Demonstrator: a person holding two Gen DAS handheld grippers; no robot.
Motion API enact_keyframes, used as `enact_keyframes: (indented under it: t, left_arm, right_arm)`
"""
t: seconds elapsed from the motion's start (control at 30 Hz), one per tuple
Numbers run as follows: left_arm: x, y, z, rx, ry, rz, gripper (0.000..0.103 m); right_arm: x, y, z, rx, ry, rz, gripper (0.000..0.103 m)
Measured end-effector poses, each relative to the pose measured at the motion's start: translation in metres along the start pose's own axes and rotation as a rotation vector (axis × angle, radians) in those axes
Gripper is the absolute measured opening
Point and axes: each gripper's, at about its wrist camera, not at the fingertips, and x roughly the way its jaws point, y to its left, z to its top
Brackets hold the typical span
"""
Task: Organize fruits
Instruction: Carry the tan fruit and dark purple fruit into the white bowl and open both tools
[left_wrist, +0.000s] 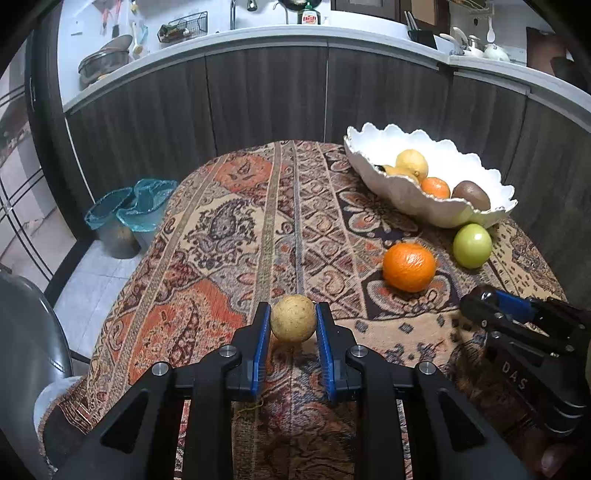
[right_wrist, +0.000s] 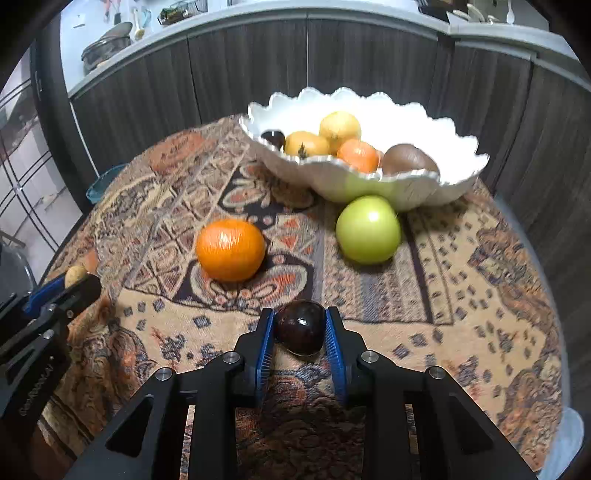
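My left gripper (left_wrist: 293, 317) is shut on a small speckled yellow fruit (left_wrist: 293, 318), held just above the patterned tablecloth. My right gripper (right_wrist: 300, 326) is shut on a dark purple plum (right_wrist: 301, 326), both blue pads touching its sides. An orange (right_wrist: 231, 249) and a green apple (right_wrist: 368, 229) lie on the cloth between the grippers and the white scalloped bowl (right_wrist: 454, 188). The bowl holds a lemon (right_wrist: 340, 127), further orange and yellow fruits, a kiwi (right_wrist: 406, 158) and a dark fruit. In the left wrist view the right gripper (left_wrist: 476, 301) shows at the right edge.
The table (left_wrist: 229, 229) is covered by an ornate cloth and ends near dark wooden cabinets (left_wrist: 266, 96). Two bins with blue liners (left_wrist: 129, 214) stand on the floor at the left. A grey chair (left_wrist: 26, 332) is at the near left. The counter behind carries dishes and utensils.
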Motion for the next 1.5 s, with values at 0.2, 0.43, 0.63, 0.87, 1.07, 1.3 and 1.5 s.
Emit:
enact_keyframes:
  t: [0.2,0.43,0.63,0.87,1.07,1.3,1.5]
  left_arm:
    - [-0.007,-0.01,0.014,0.016,-0.031,-0.019,0.025]
    - [-0.014,-0.027,0.04,0.045,-0.084,-0.041,0.025]
    - [-0.017,-0.045,0.067,0.081,-0.129,-0.072,0.025]
    - [-0.018,-0.062,0.092,0.113,-0.158,-0.109,0.025]
    - [-0.013,-0.075,0.117,0.131,-0.174,-0.134,0.025]
    - [0.001,-0.09,0.148,0.16,-0.187,-0.149,0.025]
    - [0.021,-0.098,0.172,0.162,-0.179,-0.171,0.025]
  right_arm:
    - [-0.018,-0.008,0.014,0.004,-0.054,-0.01,0.028]
    - [-0.036,-0.024,0.03,0.018,-0.109,-0.029,0.028]
    - [-0.048,-0.039,0.044,0.032,-0.153,-0.05,0.028]
    - [-0.061,-0.057,0.067,0.042,-0.211,-0.077,0.028]
    - [-0.061,-0.071,0.085,0.049,-0.233,-0.092,0.028]
    - [-0.049,-0.088,0.108,0.072,-0.229,-0.088,0.028]
    - [-0.037,-0.099,0.13,0.089,-0.216,-0.083,0.028]
